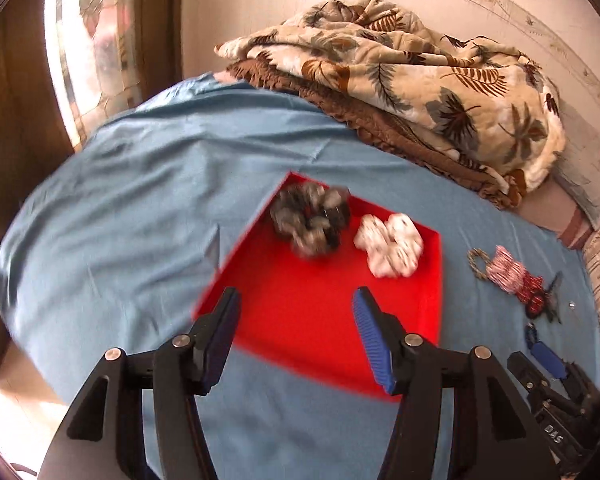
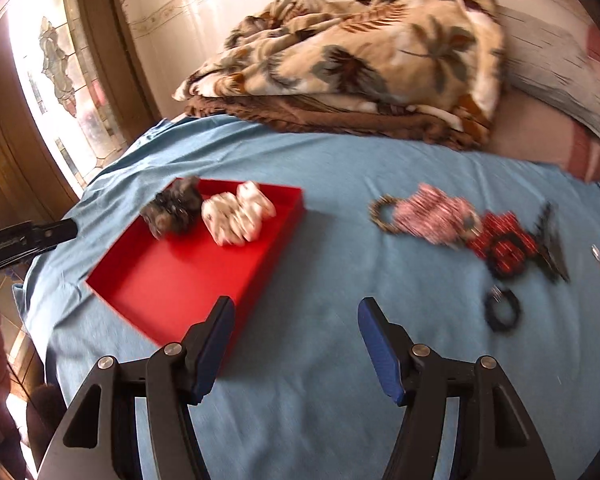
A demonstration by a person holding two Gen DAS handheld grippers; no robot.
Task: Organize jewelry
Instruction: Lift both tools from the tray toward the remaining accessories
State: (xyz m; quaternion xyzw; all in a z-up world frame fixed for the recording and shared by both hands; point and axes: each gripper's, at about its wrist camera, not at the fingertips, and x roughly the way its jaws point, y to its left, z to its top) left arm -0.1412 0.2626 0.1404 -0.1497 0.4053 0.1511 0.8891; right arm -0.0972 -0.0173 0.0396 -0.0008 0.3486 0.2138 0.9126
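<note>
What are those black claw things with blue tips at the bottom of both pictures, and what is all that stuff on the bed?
They are grabbing tools, one in each of a person's hands. Each carries a small camera looking along its fingers, so one picture comes from the left gripper and one from the right gripper. Both are open and hold nothing. On the blue sheet sits a red tray with a grey scrunchie and a white scrunchie inside. Beside the tray lie more hair ties: a pink one, a red one, a dark ring. A leafy blanket is piled behind.
</note>
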